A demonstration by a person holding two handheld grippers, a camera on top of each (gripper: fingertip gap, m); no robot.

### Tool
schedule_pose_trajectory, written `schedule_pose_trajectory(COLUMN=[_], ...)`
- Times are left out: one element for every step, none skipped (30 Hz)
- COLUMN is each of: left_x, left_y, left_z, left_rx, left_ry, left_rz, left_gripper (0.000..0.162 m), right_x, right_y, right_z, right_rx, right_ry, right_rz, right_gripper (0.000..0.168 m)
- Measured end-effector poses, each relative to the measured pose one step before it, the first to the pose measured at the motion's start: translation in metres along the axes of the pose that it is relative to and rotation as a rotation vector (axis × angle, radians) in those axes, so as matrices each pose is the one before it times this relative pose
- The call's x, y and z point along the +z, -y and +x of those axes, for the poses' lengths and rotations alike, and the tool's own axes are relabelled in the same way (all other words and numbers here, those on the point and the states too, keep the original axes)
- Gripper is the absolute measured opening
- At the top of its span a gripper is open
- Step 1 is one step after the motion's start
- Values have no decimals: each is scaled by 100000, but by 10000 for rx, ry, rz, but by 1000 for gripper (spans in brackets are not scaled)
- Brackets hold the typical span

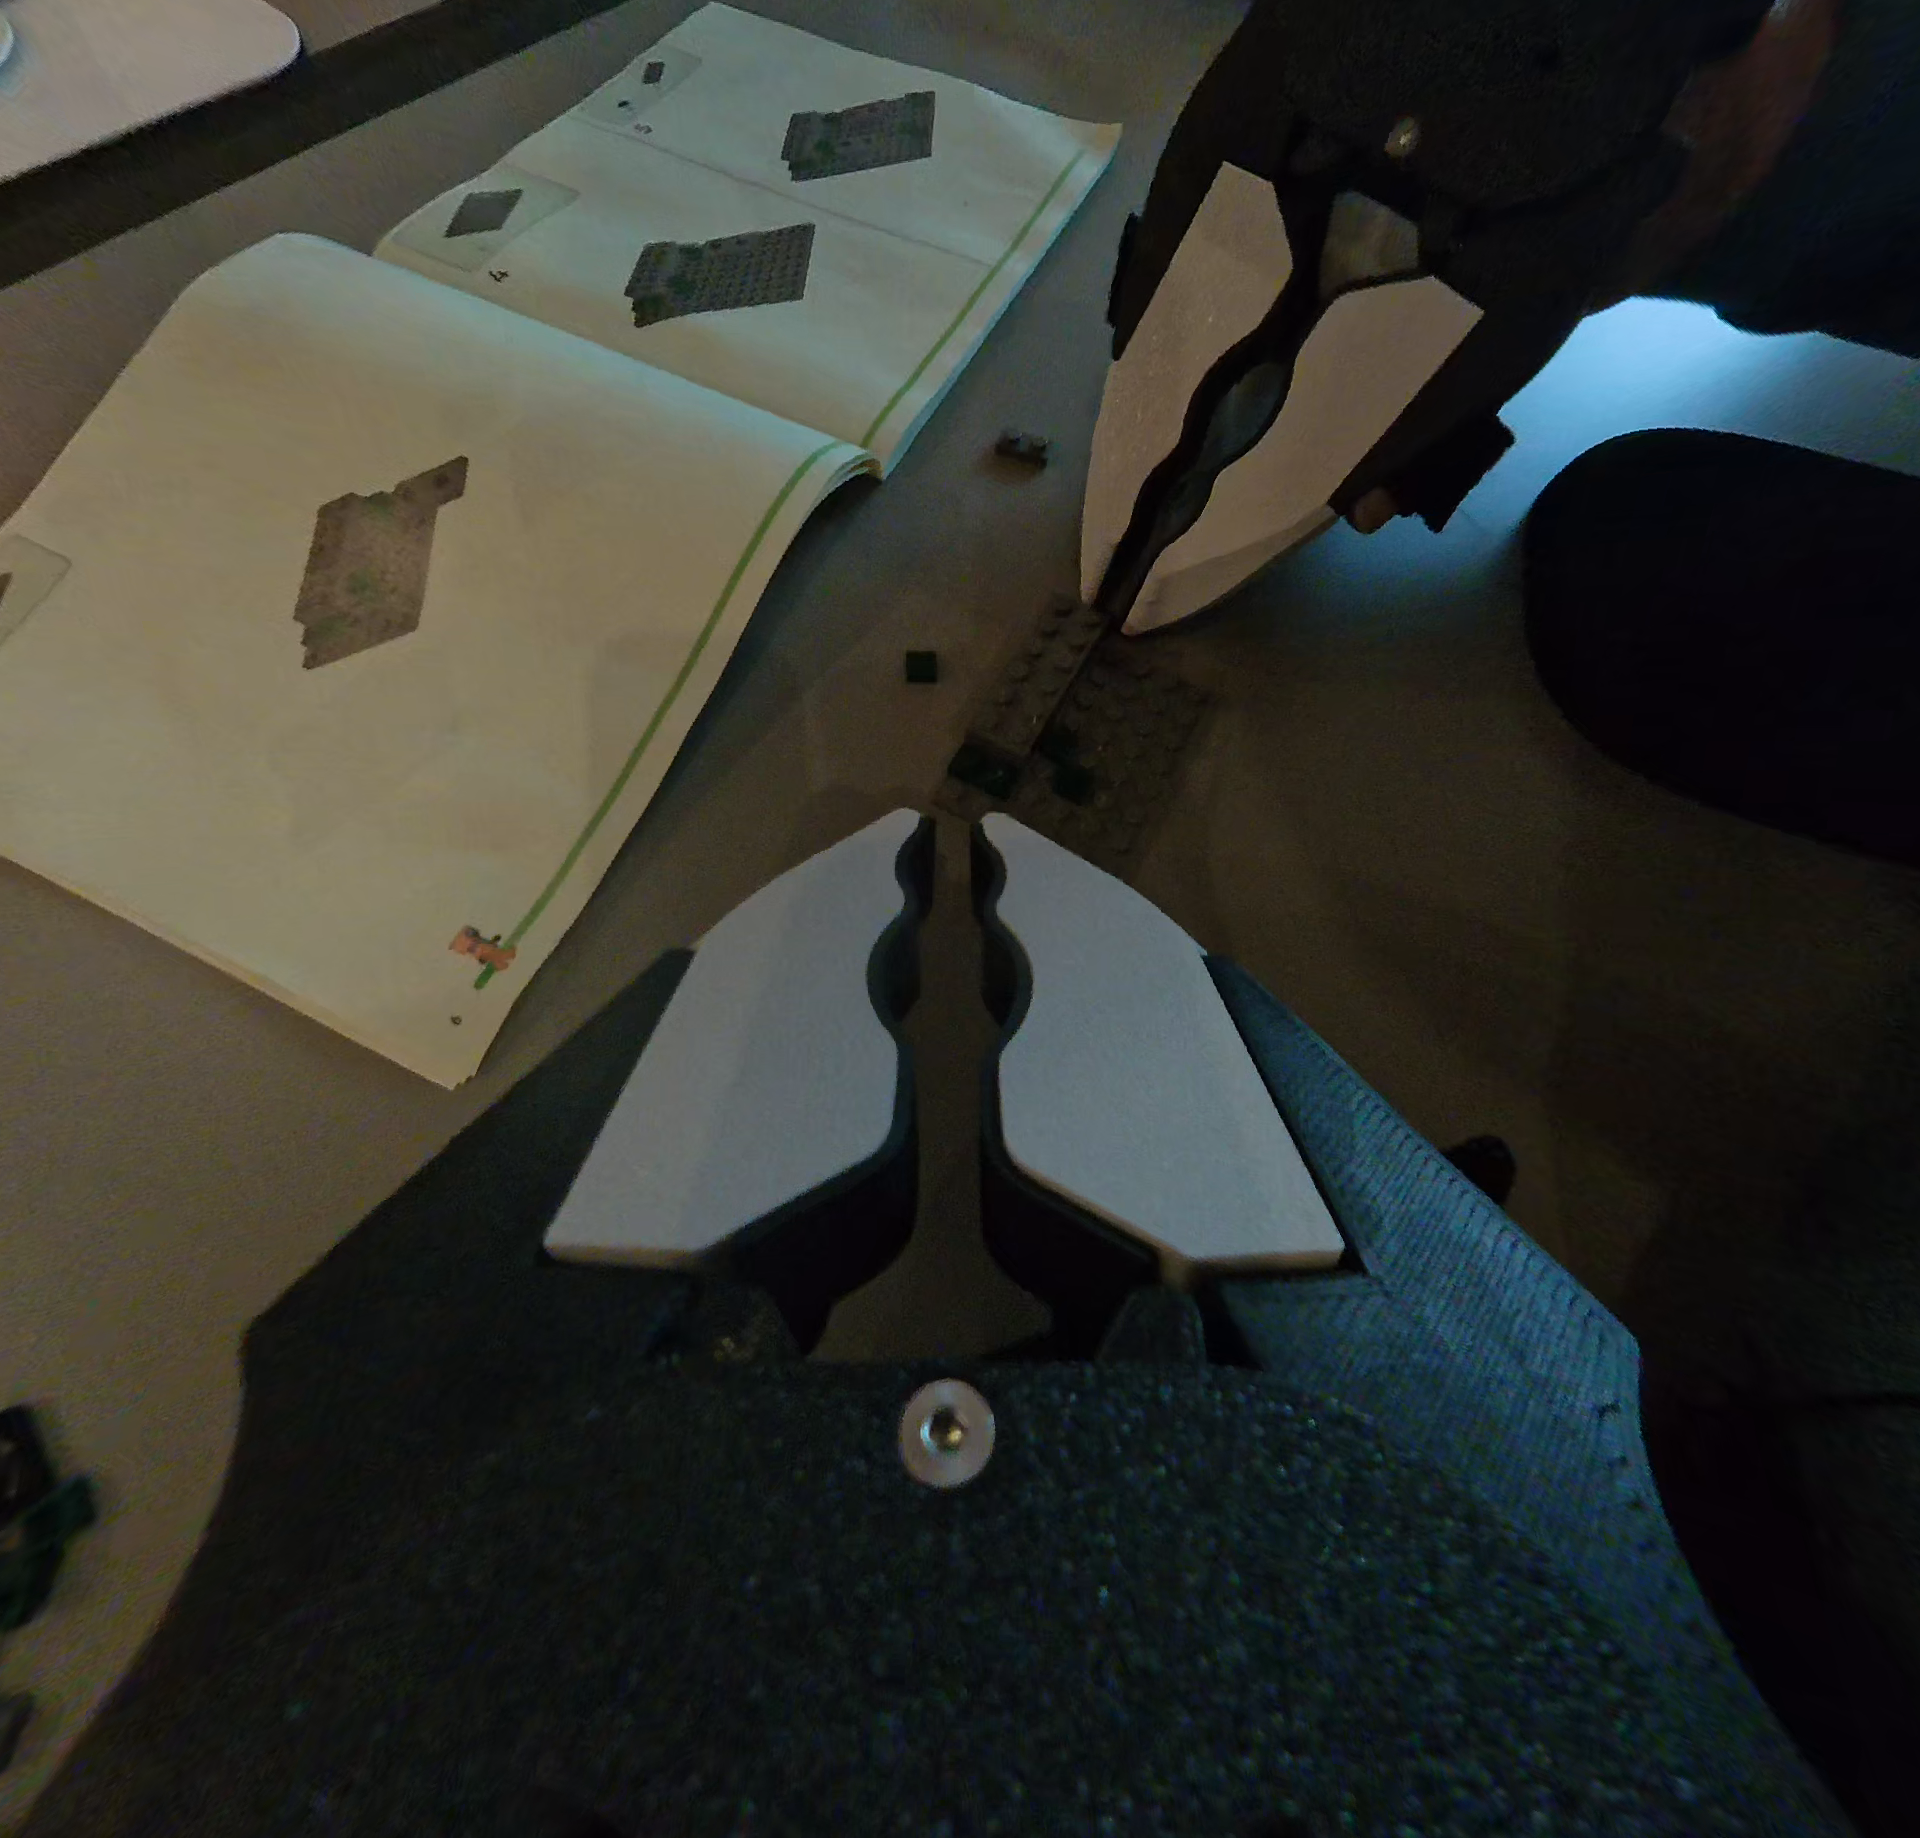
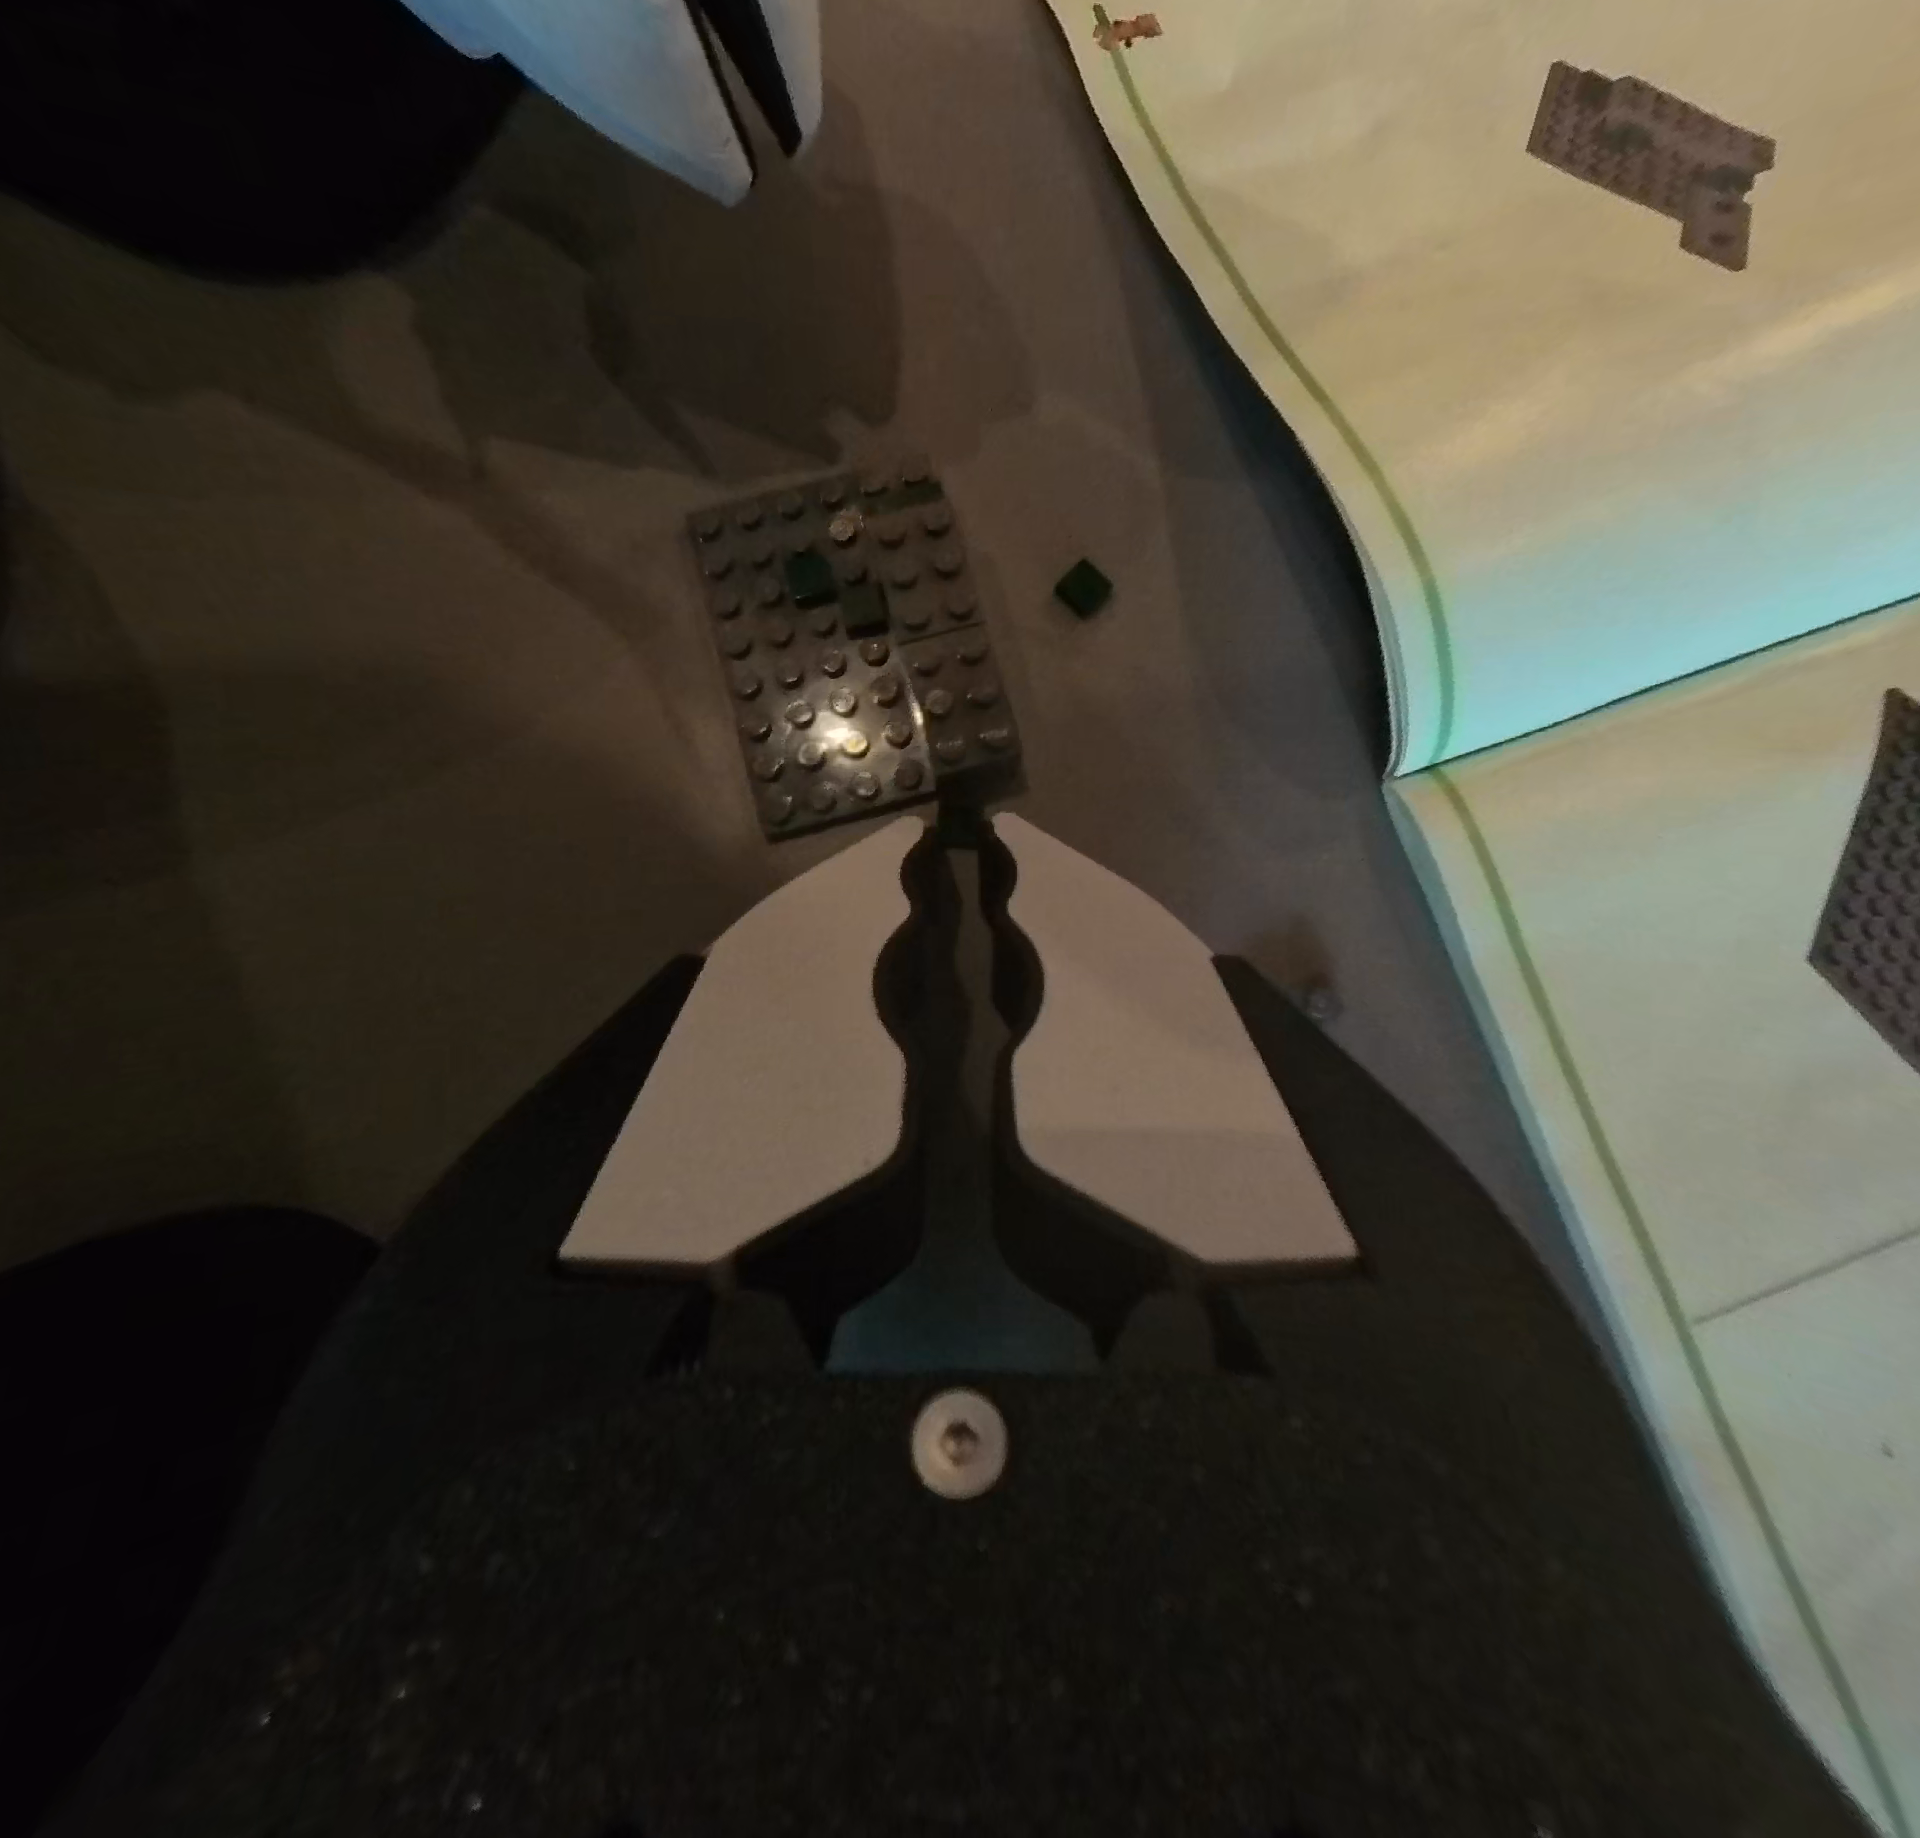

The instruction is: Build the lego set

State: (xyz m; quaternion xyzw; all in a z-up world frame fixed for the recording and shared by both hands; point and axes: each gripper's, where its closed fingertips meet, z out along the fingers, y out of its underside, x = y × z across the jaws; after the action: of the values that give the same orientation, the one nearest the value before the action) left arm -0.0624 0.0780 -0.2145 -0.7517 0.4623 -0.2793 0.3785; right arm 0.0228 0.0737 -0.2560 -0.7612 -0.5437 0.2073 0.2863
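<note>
A dark grey studded plate assembly (image 1: 1081, 728) (image 2: 831, 645) lies flat on the grey table, with small dark green pieces (image 1: 982, 770) (image 2: 810, 578) on it. My right gripper (image 2: 961, 827) is shut on a small dark piece (image 2: 961, 820) right at the plate's near edge. In the left wrist view the right gripper (image 1: 1120, 625) touches the plate's far end. My left gripper (image 1: 951, 820) hovers at the plate's opposite end, empty, its jaws a narrow gap apart. It also shows in the right wrist view (image 2: 758, 167).
An open instruction booklet (image 1: 416, 593) (image 2: 1558, 438) lies beside the plate. A loose dark green tile (image 1: 920, 666) (image 2: 1083, 588) and a small grey piece (image 1: 1023, 448) lie between them. Dark loose pieces (image 1: 31, 1518) sit at lower left. A white board (image 1: 125, 43) lies at the far left. About 10 cm separates my left fingertips from my right.
</note>
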Motion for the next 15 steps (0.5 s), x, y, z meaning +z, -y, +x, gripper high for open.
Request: schedule_pose_trajectory(left_x=[-53,-62,-62,-38,-28,-19,33,121,167,153,96,33,-20,-56,-53], left_y=[190,247,223,236,314,391,377,153,-85,-182,-194,-143,-53,2,-3], left_z=[116,175,212,278,419,501,537,474,282,49,-54,-27,7,42,70], left_rx=[78,112,132,173,236,284,295,289,333,377,337,232,114,4,-71], left_ry=[-51,-77,-93,-132,-192,-220,-215,-179,-76,53,96,53,22,1,-21], left_rz=[123,156,128,126,184,233,204,29,-142,-202,-199,-153,-56,19,34], left_gripper=[6,7,7,7,8,8,8,8,8,8,9,9,9,9,8], right_x=[-131,-218,-310,-384,-412,-372,-248,-136,-91,-95,-142,-177,-152,-67,27], right_y=[74,194,283,388,518,518,351,40,-243,-353,-240,-90,-116,-251,-302], right_z=[-212,-305,-296,-316,-427,-506,-331,-36,131,62,-235,-565,-774,-890,-1026], right_rx=[68,152,182,157,173,188,102,-37,-132,-146,-111,-121,-158,-143,-154], right_ry=[102,172,169,160,239,278,124,-90,-190,-136,29,177,233,241,283], right_rz=[110,190,217,267,327,285,162,-29,-188,-215,-109,-3,-18,-133,-171], right_gripper=[7,7,7,0,0,0,0,0,0,0,0,0,4,6,11])
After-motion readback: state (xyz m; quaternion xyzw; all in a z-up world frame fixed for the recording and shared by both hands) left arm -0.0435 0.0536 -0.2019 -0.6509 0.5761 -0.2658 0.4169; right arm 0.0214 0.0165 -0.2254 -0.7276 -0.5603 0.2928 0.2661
